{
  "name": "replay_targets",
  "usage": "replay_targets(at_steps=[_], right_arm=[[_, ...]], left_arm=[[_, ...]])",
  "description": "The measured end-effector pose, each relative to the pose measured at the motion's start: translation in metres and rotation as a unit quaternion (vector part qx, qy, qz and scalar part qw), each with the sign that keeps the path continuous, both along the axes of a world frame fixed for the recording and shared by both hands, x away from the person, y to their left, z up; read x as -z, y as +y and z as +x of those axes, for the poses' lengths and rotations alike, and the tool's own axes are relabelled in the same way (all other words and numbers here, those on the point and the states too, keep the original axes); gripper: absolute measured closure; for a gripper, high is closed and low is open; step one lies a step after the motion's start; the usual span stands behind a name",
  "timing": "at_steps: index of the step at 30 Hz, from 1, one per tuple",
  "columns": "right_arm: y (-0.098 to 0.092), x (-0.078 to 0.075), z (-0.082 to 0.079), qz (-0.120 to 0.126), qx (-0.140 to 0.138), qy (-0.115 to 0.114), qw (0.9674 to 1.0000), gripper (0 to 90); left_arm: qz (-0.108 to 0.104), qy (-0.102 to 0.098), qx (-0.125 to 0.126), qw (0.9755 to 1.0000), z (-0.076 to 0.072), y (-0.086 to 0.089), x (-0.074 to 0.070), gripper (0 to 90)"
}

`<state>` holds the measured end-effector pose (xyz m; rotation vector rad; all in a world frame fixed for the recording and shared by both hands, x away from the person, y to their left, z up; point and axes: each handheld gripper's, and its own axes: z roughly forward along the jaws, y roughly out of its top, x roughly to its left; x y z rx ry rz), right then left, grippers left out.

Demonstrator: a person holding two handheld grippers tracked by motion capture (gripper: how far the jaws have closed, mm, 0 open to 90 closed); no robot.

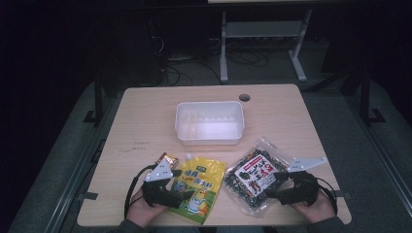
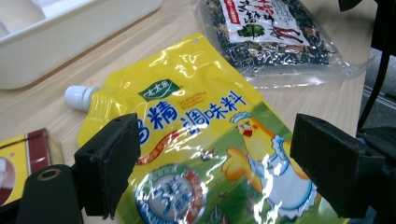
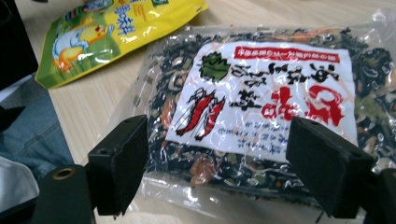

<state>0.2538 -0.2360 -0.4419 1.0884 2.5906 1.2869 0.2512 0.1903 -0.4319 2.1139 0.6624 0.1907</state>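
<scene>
High view: left gripper point(image 1: 176, 183), fingers wide apart, hovers over the yellow pouch point(image 1: 200, 187) at the desk point(image 1: 145, 121) near edge; right gripper point(image 1: 278, 182), fingers wide apart, hovers over the seaweed bag point(image 1: 252, 177) beside it.

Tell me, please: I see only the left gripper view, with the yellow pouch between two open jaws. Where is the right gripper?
Observer: The right gripper is open, its jaws over the near end of the clear seaweed bag, not pressing it.
Operator: Is the white tub empty?
Observer: Yes, the high view shows the white tub with nothing inside.
Operator: What is left of the yellow pouch?
Observer: A small red-and-gold packet, beside the left gripper.
</scene>
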Motion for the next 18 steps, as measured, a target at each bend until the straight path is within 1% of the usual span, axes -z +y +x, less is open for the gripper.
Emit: replay_targets(at_steps=[4,7,9,10,11,18], right_arm=[[-0.002,-0.002,0.005,0.006,0.005,0.000,1.0000,19.8],[-0.005,-0.007,0.010,0.012,0.008,-0.001,0.9999,19.8],[-0.006,-0.010,0.013,0.016,0.008,-0.001,0.9998,19.8],[-0.006,-0.010,0.013,0.016,0.008,-0.001,0.9998,19.8],[-0.007,-0.012,0.016,0.016,0.009,0.001,0.9998,20.1],[-0.013,-0.019,0.027,0.014,0.020,0.004,0.9997,20.4]], left_arm=[[0.002,0.000,0.008,1.0000,0.004,-0.011,-0.003,16.0],[0.016,0.002,0.010,0.9998,0.007,-0.019,-0.005,16.3],[0.020,0.004,0.018,0.9996,0.009,-0.028,-0.006,16.3],[0.020,0.004,0.018,0.9996,0.009,-0.028,-0.006,16.3],[0.022,0.004,0.021,0.9995,0.009,-0.030,-0.007,16.3],[0.030,0.001,0.042,0.9987,0.013,-0.054,-0.016,16.4]])
